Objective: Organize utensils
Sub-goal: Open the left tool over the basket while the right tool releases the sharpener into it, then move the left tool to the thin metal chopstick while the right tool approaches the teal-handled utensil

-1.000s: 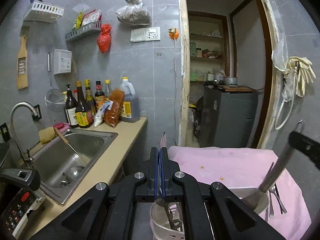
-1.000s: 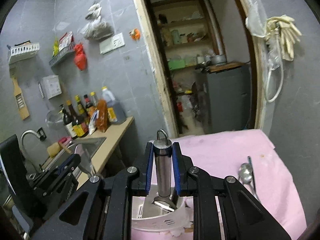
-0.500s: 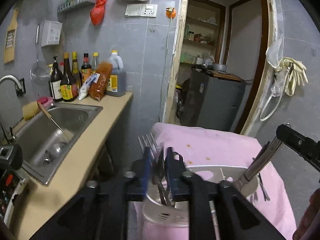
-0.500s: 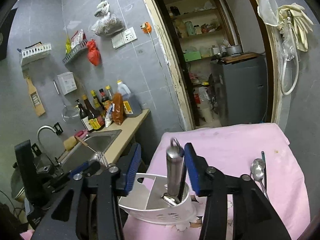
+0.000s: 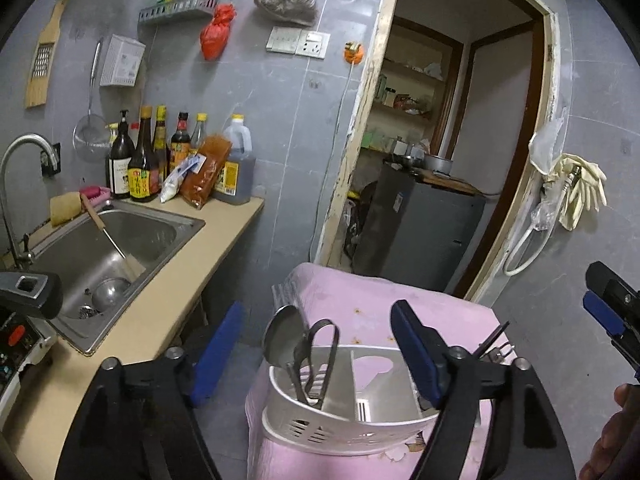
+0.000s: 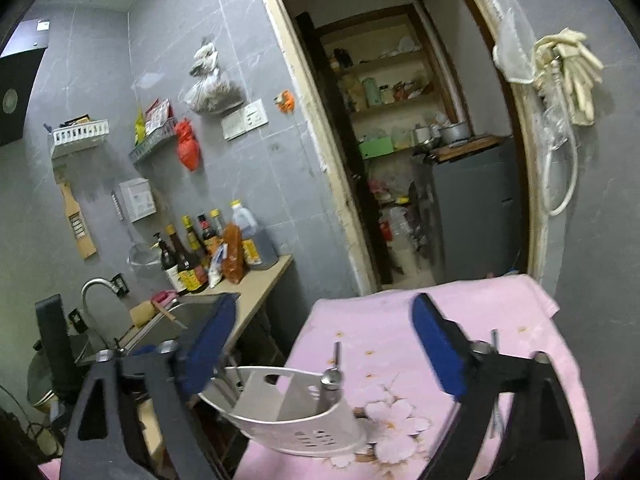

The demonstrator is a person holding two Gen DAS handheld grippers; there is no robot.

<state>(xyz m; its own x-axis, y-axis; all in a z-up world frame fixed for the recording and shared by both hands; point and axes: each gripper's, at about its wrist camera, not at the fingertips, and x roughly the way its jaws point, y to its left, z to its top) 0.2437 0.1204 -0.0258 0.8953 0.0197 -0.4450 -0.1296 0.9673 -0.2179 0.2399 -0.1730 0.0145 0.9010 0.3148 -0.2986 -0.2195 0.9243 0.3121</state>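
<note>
A pink floral cloth [image 6: 404,332] covers the table, carrying a white utensil caddy [image 5: 340,420].

White slotted utensil holder [image 5: 344,420]; silver spoon [image 5: 282,338] inside. Pink cloth [image 6: 400,336], pale blossom print. Left claw [image 5: 316,344] and right claw [image 6: 324,344]: black frames, blue pads. Beige desk [image 5: 160,312]; grey wall tiles [image 5: 280,120]; red bag [image 5: 216,32].
</note>
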